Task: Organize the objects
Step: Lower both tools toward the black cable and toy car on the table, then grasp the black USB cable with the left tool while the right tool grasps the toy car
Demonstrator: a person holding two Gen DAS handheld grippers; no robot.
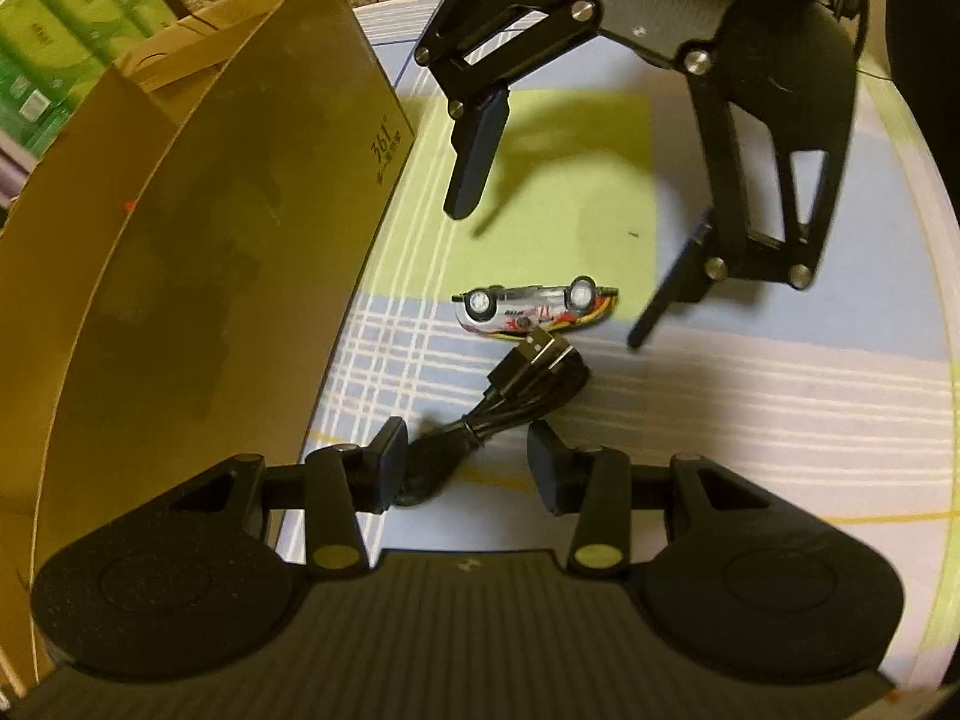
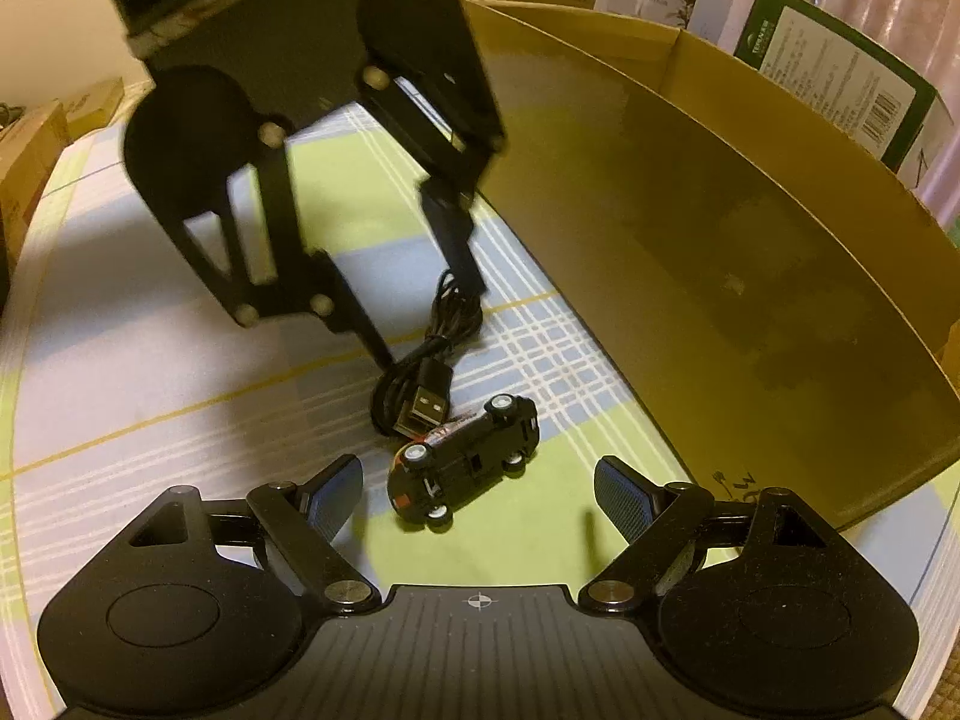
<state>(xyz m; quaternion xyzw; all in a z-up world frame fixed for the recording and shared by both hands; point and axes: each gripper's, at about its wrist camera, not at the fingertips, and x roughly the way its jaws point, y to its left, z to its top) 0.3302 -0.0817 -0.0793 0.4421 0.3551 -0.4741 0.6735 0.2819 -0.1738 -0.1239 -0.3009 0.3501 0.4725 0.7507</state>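
Right wrist view shows the toy car [image 2: 465,468] lying overturned, wheels up, on the checked cloth [image 2: 150,384] just ahead of the right hand-held gripper [image 2: 480,501]. It sits between the two fingertips, a little nearer the left one, and its long axis runs diagonally across the gap rather than along it. This gripper stands wide and holds nothing. I judge it the better placed for the car: a short advance would bring the pads to the car's sides, though the slant may call for a slight turn of the wrist.

A coiled USB cable [image 2: 420,372] lies just beyond the car, its plug touching or nearly touching the car's far end.

From the left wrist view, the left hand-held gripper [image 1: 465,468] has the cable's looped end [image 1: 456,444] between its fingertips, close against the left pad [image 1: 387,462]; the jaws are spread moderately and not closed on it. The car [image 1: 534,309] lies farther off, broadside to this gripper.

An open cardboard box [image 2: 750,252] stands on the cloth to the right of the car, close beside it. What shows of its inside looks empty, though its floor is dim.
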